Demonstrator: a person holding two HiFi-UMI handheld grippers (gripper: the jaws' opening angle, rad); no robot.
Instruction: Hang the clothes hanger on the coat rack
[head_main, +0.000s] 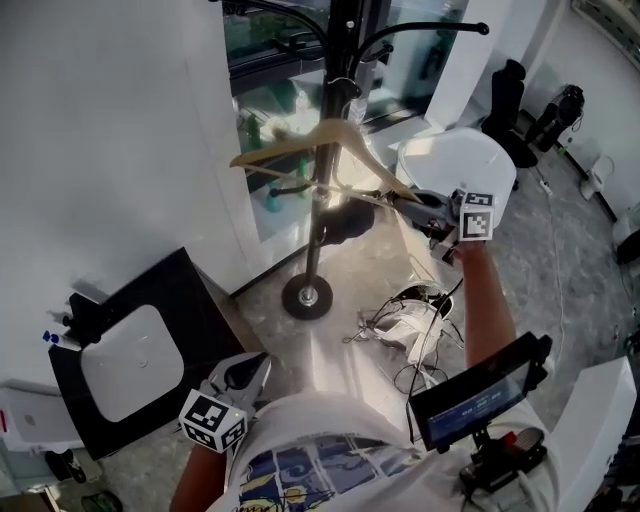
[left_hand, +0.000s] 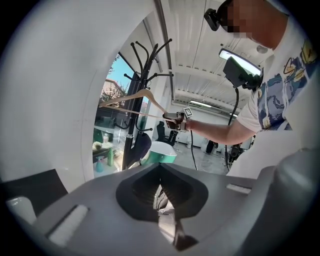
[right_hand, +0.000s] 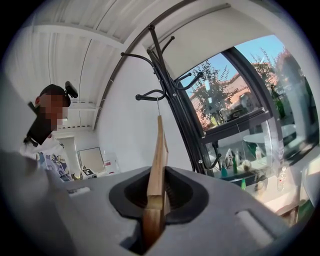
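A wooden clothes hanger (head_main: 320, 140) hangs level beside the black coat rack (head_main: 335, 60). My right gripper (head_main: 425, 205) is shut on the hanger's right end. In the right gripper view the hanger (right_hand: 159, 150) runs edge-on from my gripper (right_hand: 155, 210) toward the rack (right_hand: 172, 95). Its wire hook reaches up to one curved rack arm; whether it rests on that arm I cannot tell. My left gripper (head_main: 245, 372) is low, close to the person's body, shut and holding nothing. From the left gripper (left_hand: 167, 210) view the hanger (left_hand: 135, 97) and the rack (left_hand: 134, 120) stand far ahead.
The rack's round base (head_main: 308, 296) stands on the floor by a glass window. A black case with a white device (head_main: 130, 360) lies to the left. Loose cables (head_main: 410, 325) sprawl on the floor, with a white round table (head_main: 460, 165) behind my right gripper. A screen (head_main: 480, 395) hangs at the person's chest.
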